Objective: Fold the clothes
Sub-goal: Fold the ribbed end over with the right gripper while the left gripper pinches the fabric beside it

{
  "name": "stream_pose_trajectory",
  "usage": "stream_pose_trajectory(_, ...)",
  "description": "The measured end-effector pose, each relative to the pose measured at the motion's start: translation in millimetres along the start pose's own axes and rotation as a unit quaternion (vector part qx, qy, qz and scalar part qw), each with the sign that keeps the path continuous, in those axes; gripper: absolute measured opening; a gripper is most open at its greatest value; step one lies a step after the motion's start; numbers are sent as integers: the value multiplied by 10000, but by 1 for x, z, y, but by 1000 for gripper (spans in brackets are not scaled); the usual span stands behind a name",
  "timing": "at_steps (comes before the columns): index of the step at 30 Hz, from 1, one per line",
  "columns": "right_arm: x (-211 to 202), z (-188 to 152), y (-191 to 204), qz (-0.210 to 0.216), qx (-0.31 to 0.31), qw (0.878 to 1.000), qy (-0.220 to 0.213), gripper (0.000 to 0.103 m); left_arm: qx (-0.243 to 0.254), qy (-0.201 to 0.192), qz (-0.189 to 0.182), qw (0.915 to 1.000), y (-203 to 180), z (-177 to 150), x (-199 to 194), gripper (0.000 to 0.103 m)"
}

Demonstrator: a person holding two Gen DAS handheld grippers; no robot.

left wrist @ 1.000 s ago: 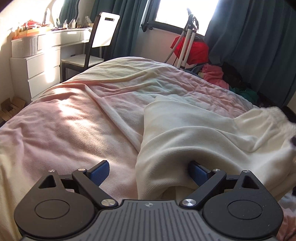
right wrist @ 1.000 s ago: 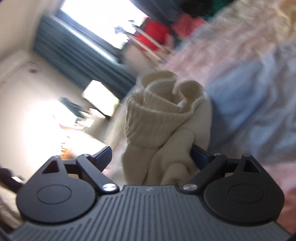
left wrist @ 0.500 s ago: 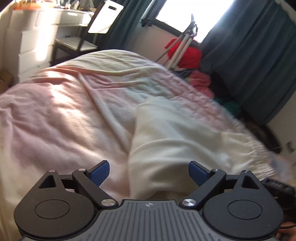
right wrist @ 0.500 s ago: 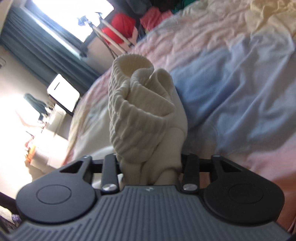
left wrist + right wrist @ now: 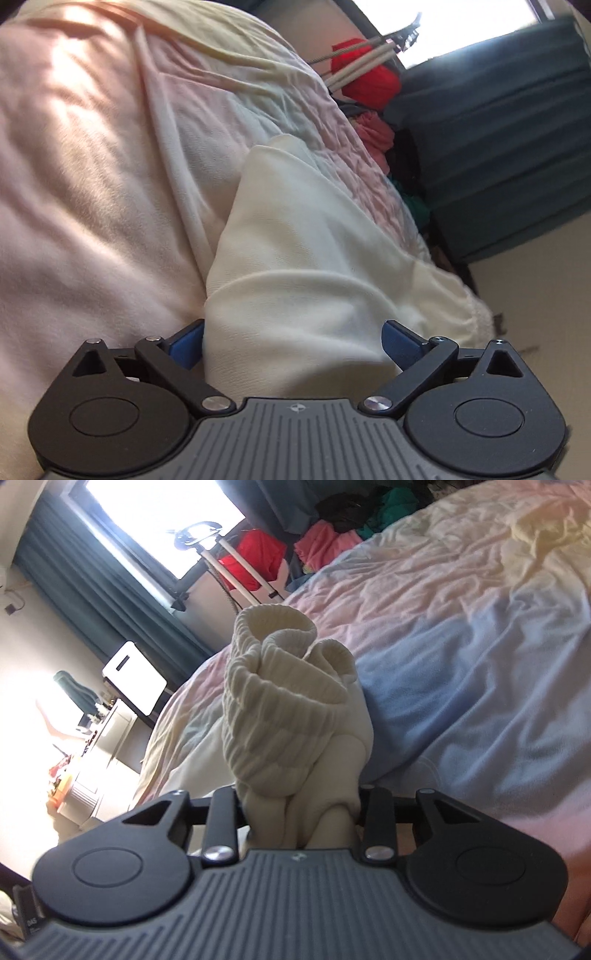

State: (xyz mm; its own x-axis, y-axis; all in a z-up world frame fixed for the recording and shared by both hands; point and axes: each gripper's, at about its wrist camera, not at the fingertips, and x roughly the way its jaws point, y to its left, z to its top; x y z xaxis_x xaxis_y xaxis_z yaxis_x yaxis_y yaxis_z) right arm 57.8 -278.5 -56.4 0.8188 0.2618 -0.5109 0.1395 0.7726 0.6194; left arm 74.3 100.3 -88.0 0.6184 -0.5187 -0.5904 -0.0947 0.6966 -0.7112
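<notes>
Your right tongs [image 5: 301,805] are pinching the bunched ribbed cuff [image 5: 280,686] of the cream garment [image 5: 306,266], the fabric gathered tight between the two arms so the end stands up off the bed [image 5: 461,635]; judged from that, you hold it raised to carry it across for a fold. Your left tongs [image 5: 293,341] stand spread, with the garment's near edge lying between the blue pads [image 5: 397,339] but not clamped, likely set to take a second corner. The left view alone shows the garment's body stretched flat across the pink blanket [image 5: 92,184] toward the far right. The right view alone shows the cuff's rolled opening, and farther off the window [image 5: 159,520] and curtain [image 5: 92,587].
</notes>
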Motion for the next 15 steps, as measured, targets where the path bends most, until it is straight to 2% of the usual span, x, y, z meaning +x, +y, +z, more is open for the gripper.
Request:
stream_pose_trajectory(2, -2, 0, 5, 36, -142, 9999, -64, 37, 47, -19, 115, 9999, 1, -2, 1, 91)
stream_pose_trajectory(5, -8, 1, 14, 135, -334, 9992, -180, 37, 1, -146, 107, 9998, 2, -2, -3, 75)
stream_pose_trajectory(7, -13, 4, 21, 230, -448, 9984, -270, 37, 98, -232, 53, 9997, -4, 1, -11, 59)
stream_pose_trajectory(10, -31, 12, 32, 300, -594, 9966, -480, 37, 300, -329, -108, 9990, -30, 6, -26, 45)
stream_pose_trajectory(13, -62, 30, 35, 444, -531, 9942, -819, 36, 575, -477, -336, 9966, -72, 12, -37, 43)
stream_pose_trajectory(15, -82, 51, 26, 483, -373, 9926, -1052, 36, 719, -494, -504, 9949, -108, 16, -31, 42)
